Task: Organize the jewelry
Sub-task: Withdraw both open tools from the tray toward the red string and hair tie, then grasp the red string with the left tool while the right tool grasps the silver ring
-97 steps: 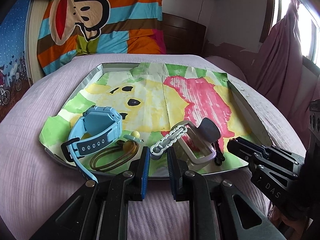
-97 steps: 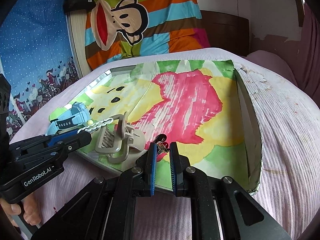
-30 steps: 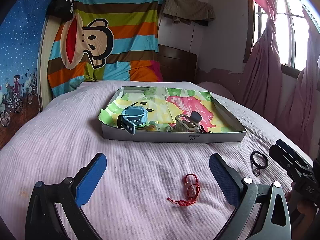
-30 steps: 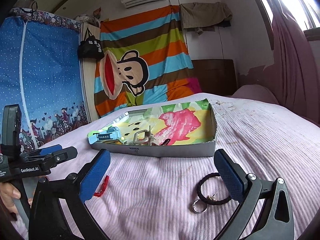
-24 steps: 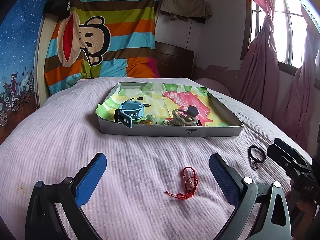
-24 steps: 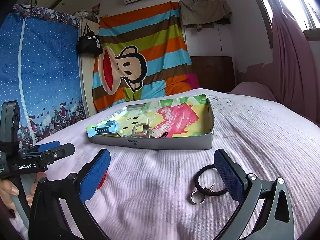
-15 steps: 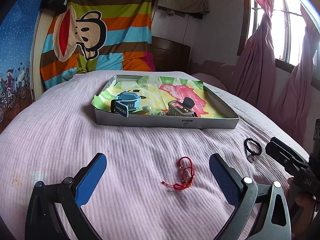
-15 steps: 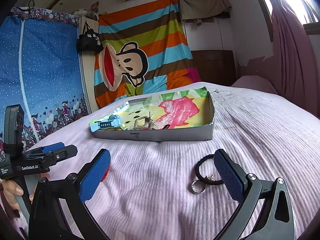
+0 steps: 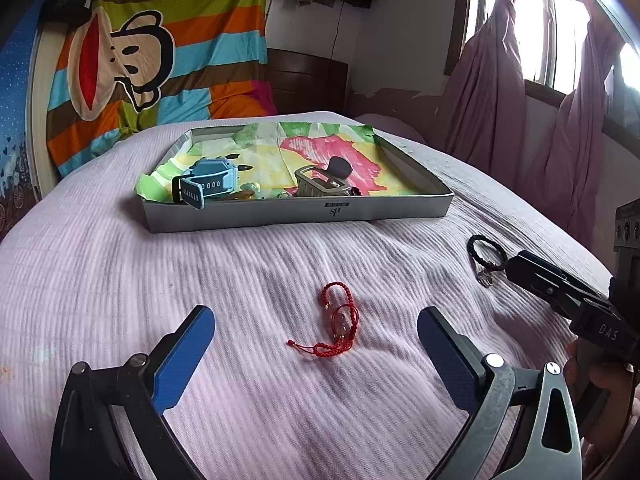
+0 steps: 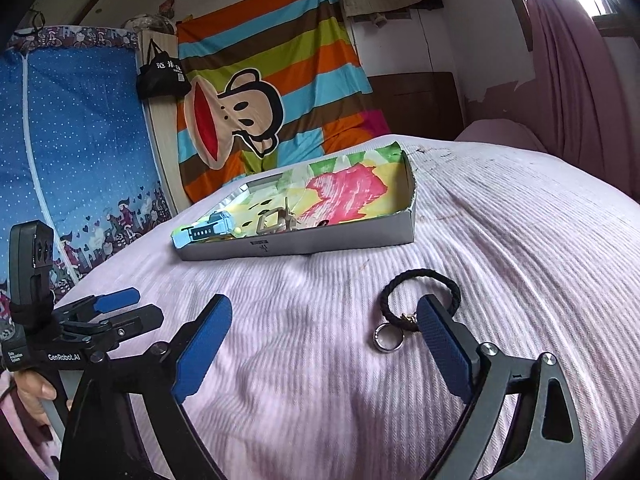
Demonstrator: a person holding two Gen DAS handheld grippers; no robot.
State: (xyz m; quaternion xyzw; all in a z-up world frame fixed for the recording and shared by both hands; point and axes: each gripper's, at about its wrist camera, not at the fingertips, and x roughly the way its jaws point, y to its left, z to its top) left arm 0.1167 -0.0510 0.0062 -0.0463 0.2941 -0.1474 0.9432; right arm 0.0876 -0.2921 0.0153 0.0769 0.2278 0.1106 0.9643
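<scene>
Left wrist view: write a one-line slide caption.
Open left tool poised over a red cord bracelet on the pink bedspread, jewelry tray beyond, black bracelet at right.

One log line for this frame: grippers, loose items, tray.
left gripper: open over red bracelet | right gripper: closing, black bracelet unpinched | tray: blue watch

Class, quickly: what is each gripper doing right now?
Left gripper: open, empty, red bracelet lying between its fingers.
Right gripper: closing, nothing gripped; black band by one finger.

Your left gripper (image 10: pixel 116 312) reads "GenRobot.AI"; your right gripper (image 9: pixel 520 272) reads "DAS"; the tray's (image 9: pixel 300 212) front logo is illegible.
</scene>
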